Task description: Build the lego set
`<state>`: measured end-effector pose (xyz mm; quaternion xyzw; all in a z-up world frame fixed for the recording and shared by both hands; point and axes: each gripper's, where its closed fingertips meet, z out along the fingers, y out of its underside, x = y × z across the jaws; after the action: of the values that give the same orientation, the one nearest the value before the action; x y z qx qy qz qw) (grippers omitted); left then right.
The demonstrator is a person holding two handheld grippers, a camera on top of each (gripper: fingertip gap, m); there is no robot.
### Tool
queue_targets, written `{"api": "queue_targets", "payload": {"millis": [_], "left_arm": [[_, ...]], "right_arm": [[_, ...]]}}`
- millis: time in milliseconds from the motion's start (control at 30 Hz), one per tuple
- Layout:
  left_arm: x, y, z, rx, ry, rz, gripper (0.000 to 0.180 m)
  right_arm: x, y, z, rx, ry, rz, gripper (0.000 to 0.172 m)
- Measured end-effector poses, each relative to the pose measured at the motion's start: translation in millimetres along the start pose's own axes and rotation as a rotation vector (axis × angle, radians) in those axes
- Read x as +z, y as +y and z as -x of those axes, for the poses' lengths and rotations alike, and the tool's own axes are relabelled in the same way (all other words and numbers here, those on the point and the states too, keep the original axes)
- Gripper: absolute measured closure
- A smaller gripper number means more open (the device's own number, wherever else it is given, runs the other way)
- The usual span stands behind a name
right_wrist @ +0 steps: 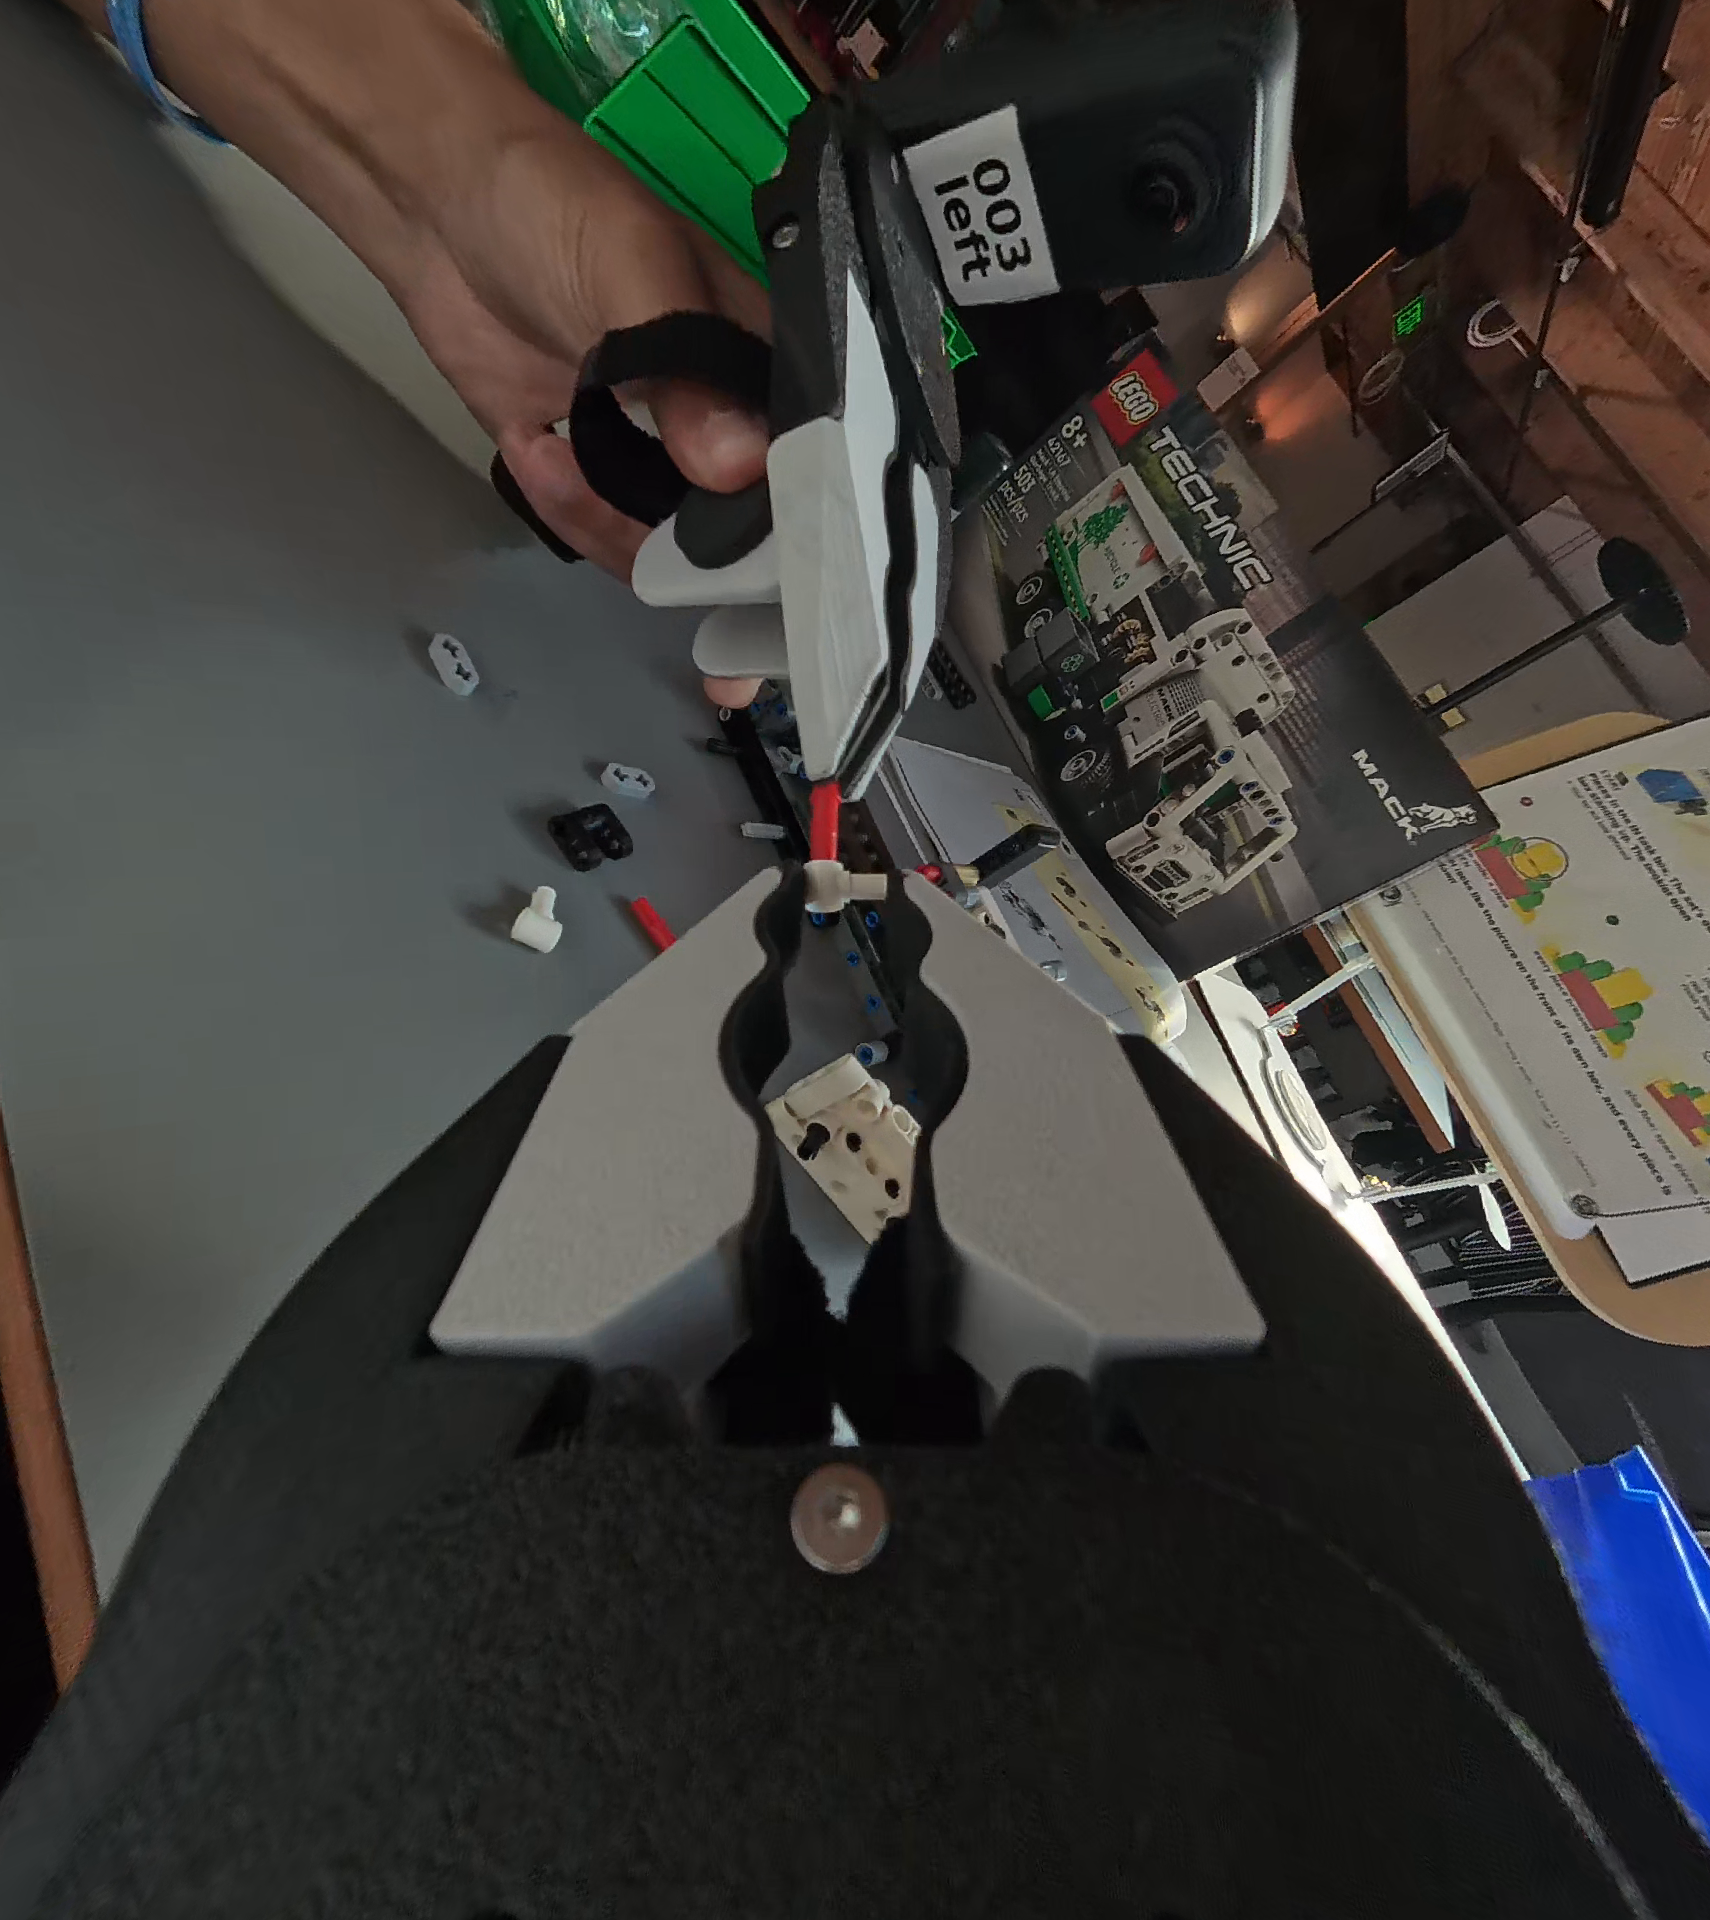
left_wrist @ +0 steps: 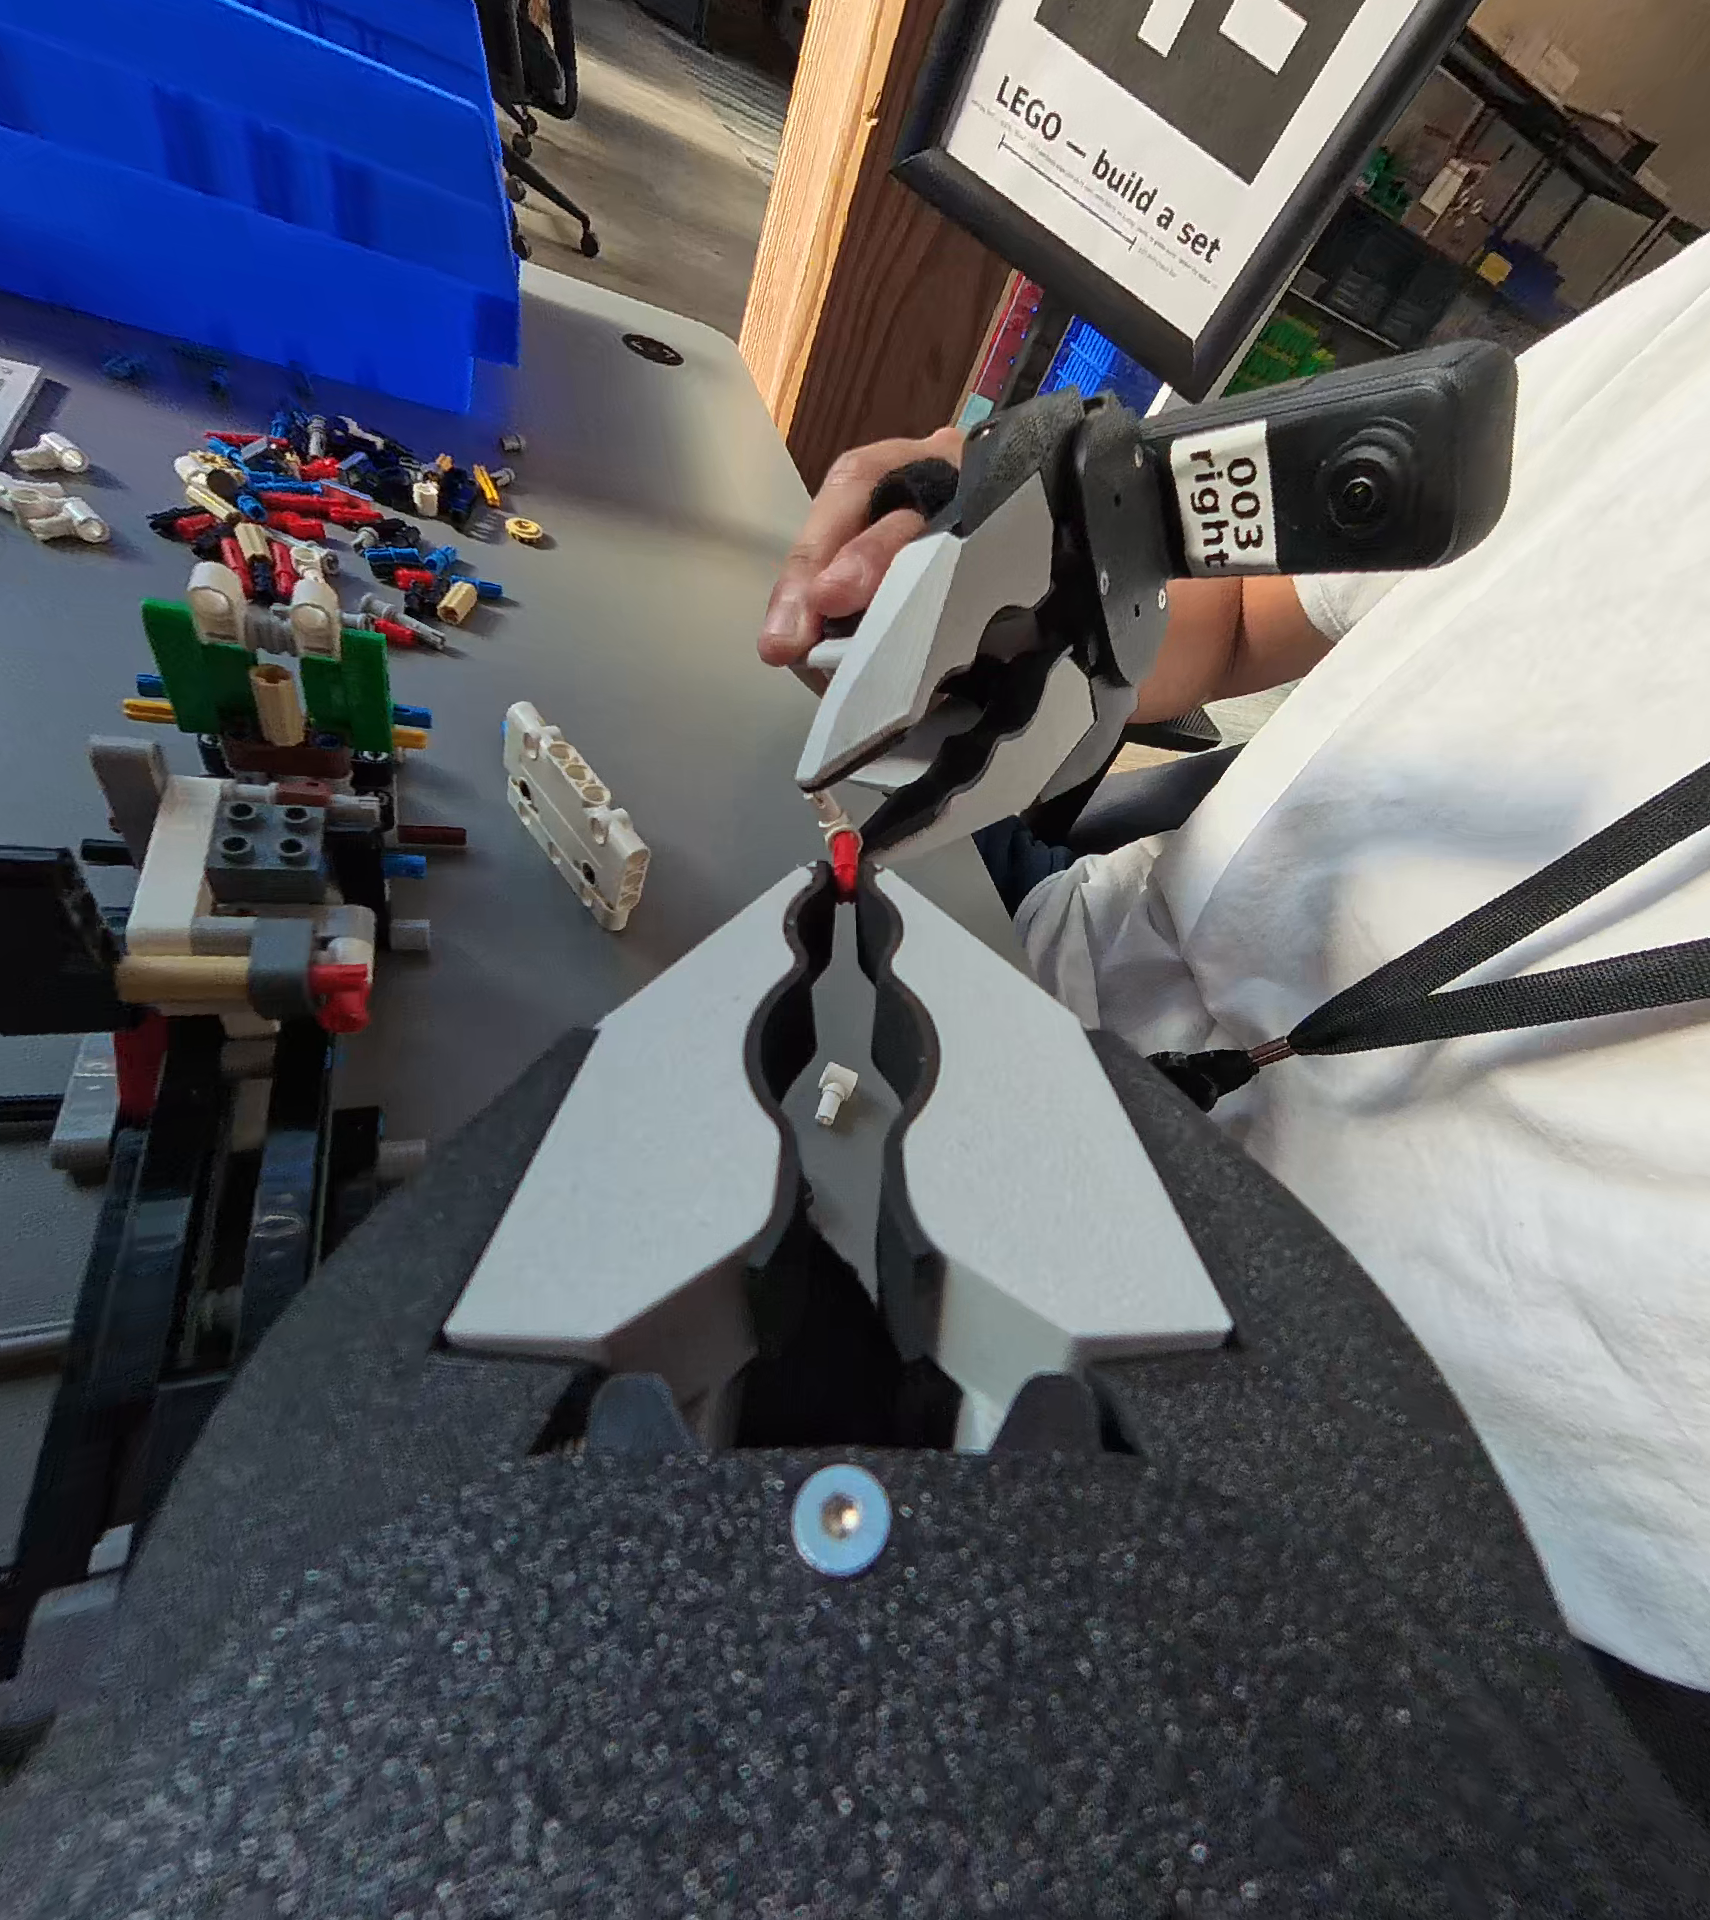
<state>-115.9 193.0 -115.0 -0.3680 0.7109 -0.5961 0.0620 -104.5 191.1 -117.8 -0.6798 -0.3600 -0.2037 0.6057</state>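
A red axle (left_wrist: 842,865) joins a white connector (left_wrist: 827,812) over the dark grey table (left_wrist: 643,582). Bins (left_wrist: 207,177) are bright blue; the half-built model (left_wrist: 238,810) mixes green, black, tan and grey; the person's shirt (left_wrist: 1453,935) is white with a black strap (left_wrist: 1578,966).

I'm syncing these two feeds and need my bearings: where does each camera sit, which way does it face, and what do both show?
Left wrist view: on the left gripper, looking along its fingers across the grey table at the brick model; the person's right hand shows.
Right wrist view: on the right gripper, facing the toy box; the left hand shows.
Shared: each shows the other gripper, the red pin and white connector joined between their tips.
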Motion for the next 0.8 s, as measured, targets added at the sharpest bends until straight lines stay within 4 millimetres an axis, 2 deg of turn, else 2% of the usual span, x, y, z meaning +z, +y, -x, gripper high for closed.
{"api": "queue_targets", "payload": {"millis": [133,233,333,533,700,800], "left_arm": [[1.5,3.8,1.3,-0.016,0.006,0.014,0.179],[0.2,0.7,1.3,0.024,-0.012,-0.001,0.179],[0.3,1.2,3.9,0.141,-0.095,0.032,0.179],[2.6,5.1,7.9,0.206,-0.165,0.076,0.179],[7.6,20.6,16.8,0.239,-0.239,0.188,0.179],[13.2,31.0,14.8,0.195,-0.212,0.232,0.179]], "right_arm": [[2.0,3.0,5.5,-0.077,0.010,0.025,0.158],[1.0,0.8,0.5,0.030,-0.021,0.001,0.158],[1.4,3.9,-1.9,0.123,-0.062,0.000,0.158],[4.1,10.1,1.7,0.117,-0.076,0.036,0.158],[10.6,25.9,15.6,0.124,-0.130,0.146,0.158],[10.0,32.1,29.5,0.191,-0.204,0.224,0.158]]}}
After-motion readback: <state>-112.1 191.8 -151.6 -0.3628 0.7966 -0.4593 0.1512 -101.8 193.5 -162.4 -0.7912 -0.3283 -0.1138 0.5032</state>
